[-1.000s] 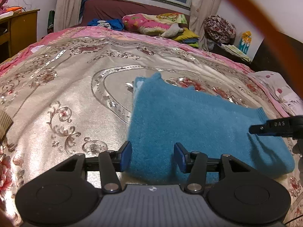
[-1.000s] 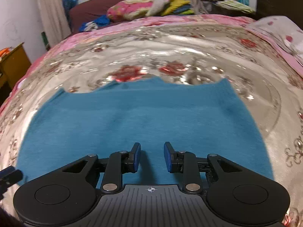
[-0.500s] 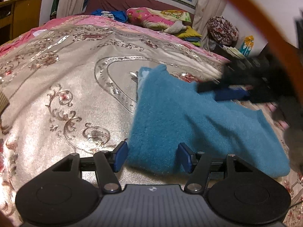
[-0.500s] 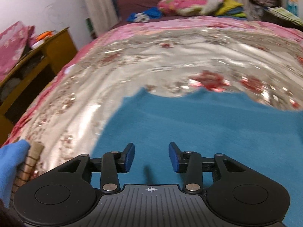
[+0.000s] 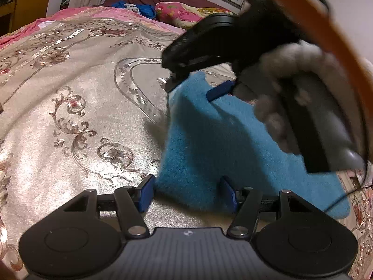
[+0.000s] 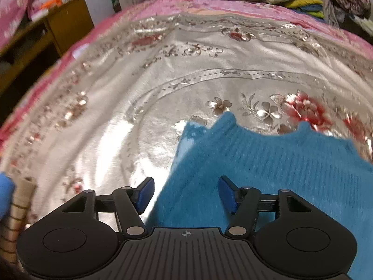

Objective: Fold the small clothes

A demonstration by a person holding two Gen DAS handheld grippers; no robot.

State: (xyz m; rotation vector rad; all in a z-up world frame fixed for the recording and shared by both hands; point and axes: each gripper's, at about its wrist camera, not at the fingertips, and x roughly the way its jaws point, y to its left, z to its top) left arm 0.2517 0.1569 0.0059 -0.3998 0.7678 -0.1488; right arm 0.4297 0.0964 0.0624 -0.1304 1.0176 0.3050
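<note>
So the blue knit garment (image 5: 221, 144) is lying flat on the bed (image 5: 77, 107), folded over on the shiny floral bedspread, roughly mid-bed and a bit to the right in the left wrist view. The left gripper (image 5: 187, 194) sits low at the near corner of it, jaws about half open with the corner of the fabric between the blue pads (image 5: 145, 193), but the pads aren't pinching anything as far as I can see. The right gripper (image 6: 186, 194) is over the far left corner of the garment, its jaws opening, and the knit edge runs between its pads without being squeezed. In the left view you can see it reaching in from the upper right, held by a person's hand (image 5: 291, 98) in a fuzzy grey glove or sleeve.
</note>
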